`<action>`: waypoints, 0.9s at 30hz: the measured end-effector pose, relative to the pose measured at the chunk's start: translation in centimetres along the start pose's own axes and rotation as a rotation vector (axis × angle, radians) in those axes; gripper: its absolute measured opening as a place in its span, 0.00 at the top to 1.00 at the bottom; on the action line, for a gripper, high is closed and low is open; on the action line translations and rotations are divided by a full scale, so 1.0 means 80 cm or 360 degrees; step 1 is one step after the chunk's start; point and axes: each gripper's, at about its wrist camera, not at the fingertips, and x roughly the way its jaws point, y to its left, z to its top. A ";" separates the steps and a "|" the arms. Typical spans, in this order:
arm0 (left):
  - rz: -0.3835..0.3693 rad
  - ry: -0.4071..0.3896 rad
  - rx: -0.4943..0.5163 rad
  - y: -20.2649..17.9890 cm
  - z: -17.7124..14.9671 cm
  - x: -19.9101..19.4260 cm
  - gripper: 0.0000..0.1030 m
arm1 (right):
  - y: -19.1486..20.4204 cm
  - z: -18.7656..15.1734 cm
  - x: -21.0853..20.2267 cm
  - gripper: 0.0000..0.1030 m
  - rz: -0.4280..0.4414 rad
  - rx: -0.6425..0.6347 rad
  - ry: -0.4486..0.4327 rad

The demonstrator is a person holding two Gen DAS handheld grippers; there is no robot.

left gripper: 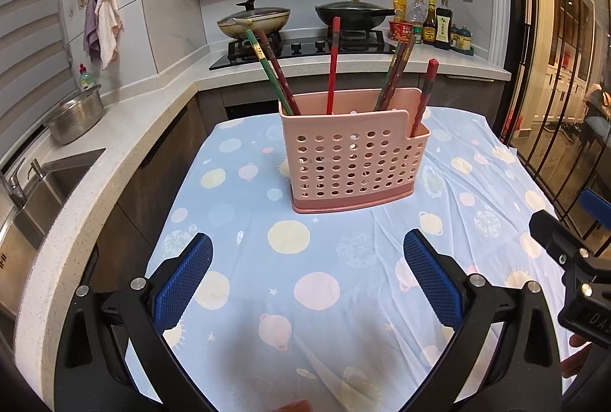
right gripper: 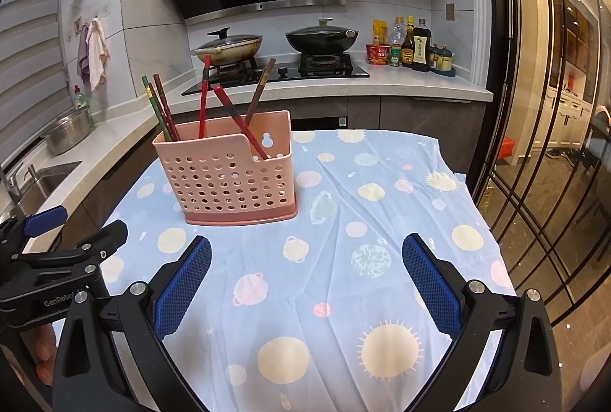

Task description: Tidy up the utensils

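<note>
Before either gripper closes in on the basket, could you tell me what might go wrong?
1. The chopsticks lean loosely in different directions above the basket; a gripper coming in from the side could knock several askew or out.
2. The basket looks light and stands on a wrinkled cloth, so a tug on one stick might tip or drag it.
3. The left gripper and right gripper are close together and may collide.

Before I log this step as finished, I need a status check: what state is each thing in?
left gripper: open, empty
right gripper: open, empty
pink holder: upright on the tablecloth
chopsticks: all standing in the holder, leaning
beige pan: lid on
black wok: lid on
</note>
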 end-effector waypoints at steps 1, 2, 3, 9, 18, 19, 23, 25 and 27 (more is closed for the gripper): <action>0.0007 -0.0005 0.0003 0.000 0.000 -0.001 0.07 | 0.001 0.000 -0.001 0.06 0.0004 -0.0001 0.0001; 0.0005 -0.0007 0.0005 0.000 0.000 -0.001 0.07 | 0.003 0.000 -0.001 0.06 0.0008 -0.0005 0.0001; 0.0004 -0.0009 0.0008 -0.001 0.000 -0.001 0.07 | 0.005 0.000 -0.002 0.06 0.0010 -0.0010 0.0000; 0.0032 -0.0048 -0.0003 0.003 -0.001 -0.006 0.07 | 0.009 -0.001 -0.002 0.06 0.0018 -0.0017 0.0001; 0.0024 -0.0039 -0.0054 0.009 -0.001 -0.006 0.07 | 0.010 -0.003 -0.002 0.06 0.0018 -0.0017 0.0005; 0.0018 -0.0037 -0.0055 0.009 -0.001 -0.006 0.07 | 0.008 -0.003 -0.002 0.06 0.0018 -0.0017 0.0006; 0.0022 -0.0036 -0.0047 0.005 -0.002 -0.006 0.07 | 0.009 -0.005 -0.003 0.06 0.0021 -0.0018 0.0007; 0.0041 -0.0034 -0.0045 0.004 -0.002 -0.006 0.07 | 0.009 -0.005 -0.003 0.06 0.0018 -0.0019 0.0006; 0.0061 -0.0044 -0.0063 0.005 -0.003 -0.006 0.07 | 0.009 -0.005 -0.002 0.06 0.0018 -0.0018 0.0009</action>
